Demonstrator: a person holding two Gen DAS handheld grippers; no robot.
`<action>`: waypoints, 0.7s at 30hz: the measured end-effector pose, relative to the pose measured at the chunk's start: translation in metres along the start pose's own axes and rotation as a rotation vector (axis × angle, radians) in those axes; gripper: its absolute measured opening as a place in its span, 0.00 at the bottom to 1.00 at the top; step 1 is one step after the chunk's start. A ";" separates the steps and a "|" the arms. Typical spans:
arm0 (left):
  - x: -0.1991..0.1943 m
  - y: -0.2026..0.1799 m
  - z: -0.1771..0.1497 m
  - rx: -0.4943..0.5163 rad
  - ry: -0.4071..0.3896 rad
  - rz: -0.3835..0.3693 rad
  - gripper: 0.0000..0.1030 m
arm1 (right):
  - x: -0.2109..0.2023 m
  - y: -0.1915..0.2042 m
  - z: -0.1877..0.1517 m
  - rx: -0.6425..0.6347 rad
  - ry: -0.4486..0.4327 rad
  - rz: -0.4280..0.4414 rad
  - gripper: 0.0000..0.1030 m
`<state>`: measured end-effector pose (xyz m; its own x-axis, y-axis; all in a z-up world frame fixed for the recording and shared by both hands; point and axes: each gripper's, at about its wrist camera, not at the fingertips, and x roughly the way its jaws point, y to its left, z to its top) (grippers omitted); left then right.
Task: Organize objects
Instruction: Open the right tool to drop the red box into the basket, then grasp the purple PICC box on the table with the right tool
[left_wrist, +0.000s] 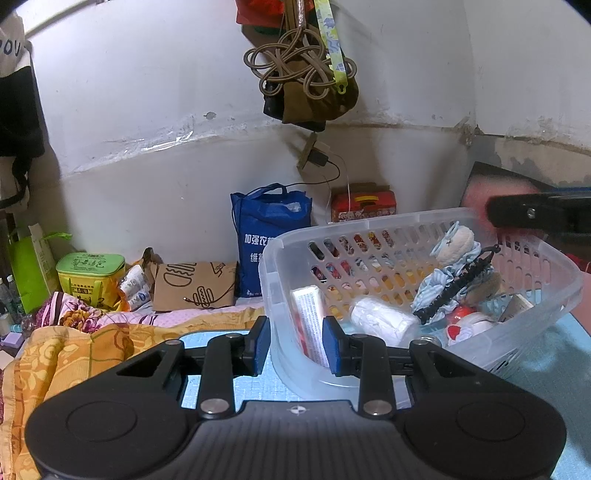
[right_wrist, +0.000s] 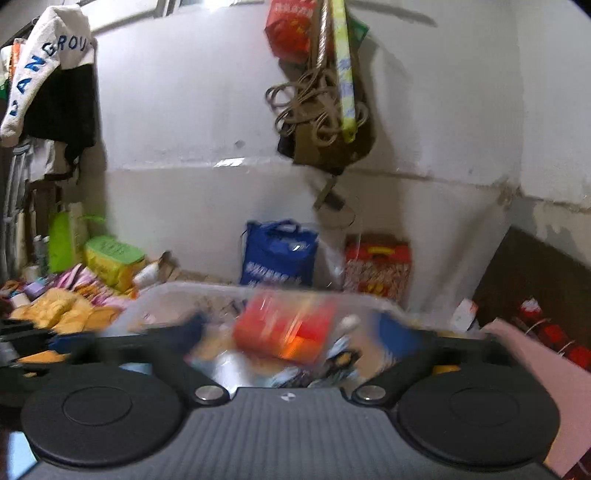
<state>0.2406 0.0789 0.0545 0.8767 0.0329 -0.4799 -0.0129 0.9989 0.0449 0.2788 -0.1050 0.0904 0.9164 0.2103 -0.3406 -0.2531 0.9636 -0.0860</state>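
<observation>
A clear plastic basket (left_wrist: 546, 273) stands on a light blue surface. It holds a white box with red print (left_wrist: 310, 317), a white roll (left_wrist: 384, 321), a blue-and-white cloth with a black clip (left_wrist: 454, 288) and a beige plush piece (left_wrist: 456, 240). My left gripper (left_wrist: 295, 347) is shut on the basket's near left corner wall. In the right wrist view, which is blurred, my right gripper (right_wrist: 295, 328) stands wide open over the basket (right_wrist: 177, 291). A red-orange box (right_wrist: 284, 328) shows between its fingers without touching the pads. One right finger (left_wrist: 535, 218) appears above the basket's far right rim.
Against the white wall stand a blue bag (left_wrist: 269, 236), a red carton (left_wrist: 364, 203), a brown paper bag (left_wrist: 195, 284) and a green-yellow case (left_wrist: 90, 277). An orange quilt (left_wrist: 74, 354) lies to the left. A bag with looped cords (left_wrist: 306, 81) hangs overhead.
</observation>
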 end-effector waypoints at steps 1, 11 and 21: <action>0.000 0.000 0.000 0.001 -0.001 0.000 0.35 | -0.003 -0.002 -0.003 0.009 -0.010 -0.036 1.00; 0.000 0.001 -0.001 0.001 -0.002 -0.003 0.35 | -0.067 -0.002 -0.058 0.079 -0.045 -0.021 1.00; 0.000 -0.001 0.000 0.003 -0.003 0.005 0.35 | -0.028 0.025 -0.133 0.164 0.207 0.089 1.00</action>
<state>0.2406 0.0782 0.0541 0.8782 0.0374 -0.4768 -0.0156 0.9986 0.0495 0.2058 -0.1091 -0.0262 0.8057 0.2732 -0.5256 -0.2607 0.9603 0.0995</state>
